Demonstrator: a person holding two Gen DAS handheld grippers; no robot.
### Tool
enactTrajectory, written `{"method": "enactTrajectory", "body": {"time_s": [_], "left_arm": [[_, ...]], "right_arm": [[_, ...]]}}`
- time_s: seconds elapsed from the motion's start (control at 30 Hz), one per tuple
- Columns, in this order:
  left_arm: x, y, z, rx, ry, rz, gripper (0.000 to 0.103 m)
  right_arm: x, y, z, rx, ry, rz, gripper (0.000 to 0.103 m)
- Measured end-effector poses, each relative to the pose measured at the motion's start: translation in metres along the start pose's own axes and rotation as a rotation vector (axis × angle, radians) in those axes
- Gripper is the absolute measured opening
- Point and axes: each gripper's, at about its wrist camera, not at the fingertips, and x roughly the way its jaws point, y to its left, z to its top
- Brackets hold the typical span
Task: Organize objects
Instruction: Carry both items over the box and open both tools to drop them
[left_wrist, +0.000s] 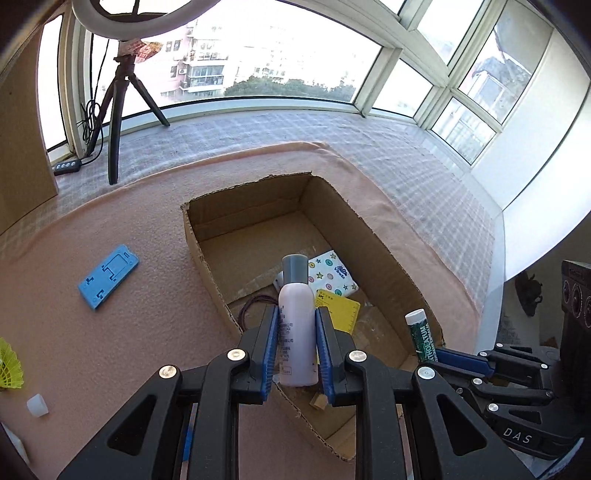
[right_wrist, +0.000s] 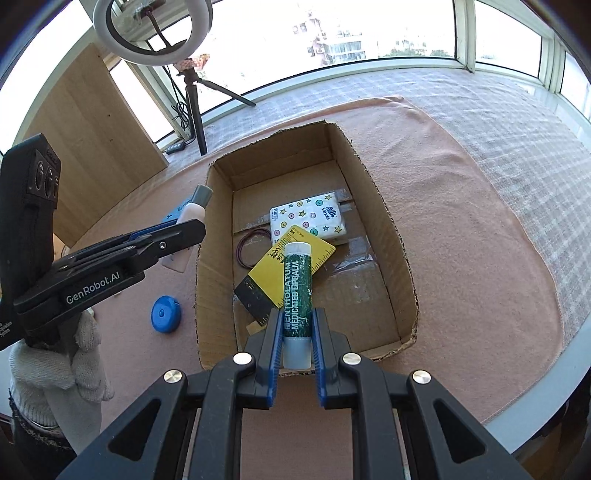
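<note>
Left tongs (left_wrist: 297, 328) clamped on a pale bottle (left_wrist: 296, 325), grey cap up, upright at lower centre of the left view, right over the near-left corner of the box (left_wrist: 207, 266). Right tongs (right_wrist: 297, 326) pinched narrow on a green lip-balm tube (right_wrist: 297, 291), white cap pointing away, lower centre of the right view, above the box's near end. Same tube (left_wrist: 420, 334) peeking in at the right edge of the left view, just beside the box's right wall.

Inside the box (right_wrist: 388, 236): tissue pack (right_wrist: 308, 221) with stars toward the middle, yellow card (right_wrist: 271, 275) below it and partly under the tube, dark hair band (right_wrist: 245, 247) at the left.

Out on the pink cloth (left_wrist: 110, 350): blue stand (left_wrist: 108, 276) left of the box, yellow shuttlecock (left_wrist: 9, 363) at the far left edge, small white cap (left_wrist: 37, 405) lower left. In the right view, blue tape measure (right_wrist: 165, 314) left of the box. Gloved hand (right_wrist: 79, 363) gripping the left tool, lower left.
</note>
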Motion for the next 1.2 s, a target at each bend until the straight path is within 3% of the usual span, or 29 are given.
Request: {"method": "enactTrajectory", "body": {"time_s": [0.3, 0.33, 0.37, 0.4, 0.43, 0.5, 0.8, 1.2], "left_arm": [[0.006, -0.010, 0.010, 0.003, -0.016, 0.003, 0.023], [0.007, -0.010, 0.012, 0.000, -0.011, 0.002, 0.040], [0.008, -0.010, 0.012, -0.002, -0.002, 0.002, 0.068], [0.008, -0.009, 0.013, -0.004, -0.001, 0.006, 0.076], [0.005, -0.009, 0.013, -0.004, -0.017, 0.008, 0.078], [0.002, -0.008, 0.013, -0.007, -0.025, 0.013, 0.078], [-0.010, 0.006, 0.009, -0.034, -0.034, 0.041, 0.078], [-0.052, 0.045, -0.022, -0.129, -0.061, 0.135, 0.078]], "right_arm": [[0.004, -0.006, 0.003, 0.000, 0.007, 0.001, 0.014], [0.004, -0.006, 0.004, 0.000, 0.008, 0.008, 0.018], [0.004, -0.005, 0.004, 0.001, 0.010, 0.012, 0.023], [0.004, -0.005, 0.004, 0.003, 0.011, 0.009, 0.041], [0.002, -0.004, 0.004, 0.000, 0.005, 0.007, 0.059], [-0.001, 0.000, 0.003, -0.018, -0.014, -0.004, 0.063], [0.003, 0.004, 0.002, -0.016, 0.001, 0.004, 0.063], [0.006, 0.026, 0.004, -0.067, 0.015, 0.061, 0.063]]}}
